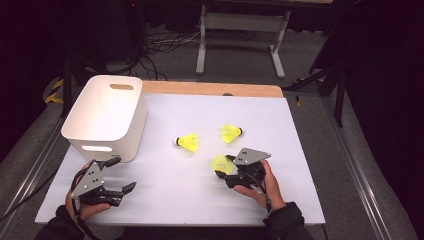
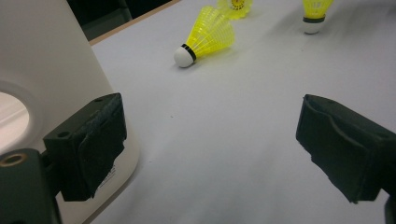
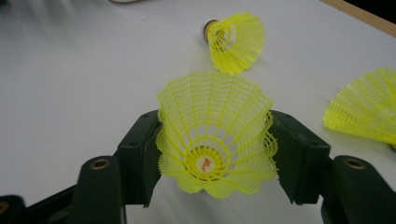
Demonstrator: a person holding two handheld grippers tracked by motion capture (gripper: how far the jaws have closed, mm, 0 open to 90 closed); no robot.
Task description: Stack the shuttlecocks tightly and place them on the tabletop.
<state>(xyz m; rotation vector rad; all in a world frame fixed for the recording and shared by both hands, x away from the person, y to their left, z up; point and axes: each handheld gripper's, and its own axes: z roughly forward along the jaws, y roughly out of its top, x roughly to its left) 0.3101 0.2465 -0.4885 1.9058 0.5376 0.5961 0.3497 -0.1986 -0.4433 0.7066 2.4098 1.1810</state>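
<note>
Right gripper [image 3: 212, 158] holds one yellow shuttlecock [image 3: 215, 135] by its skirt, low over the worktop [image 1: 165, 200].

Both pads press the mesh from the two sides and bend it in a little, I think so that the light thing cannot slip on the way to the white bin [image 1: 107, 117]. My left gripper [image 2: 210, 154] waits wide open and empty just beside that bin. From above I see two more shuttlecocks [image 1: 189, 142] lying apart; my right gripper view shows instead the cork inside the skirt.

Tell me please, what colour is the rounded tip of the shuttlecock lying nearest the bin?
White with a black band, clearest in the left gripper view.
</note>
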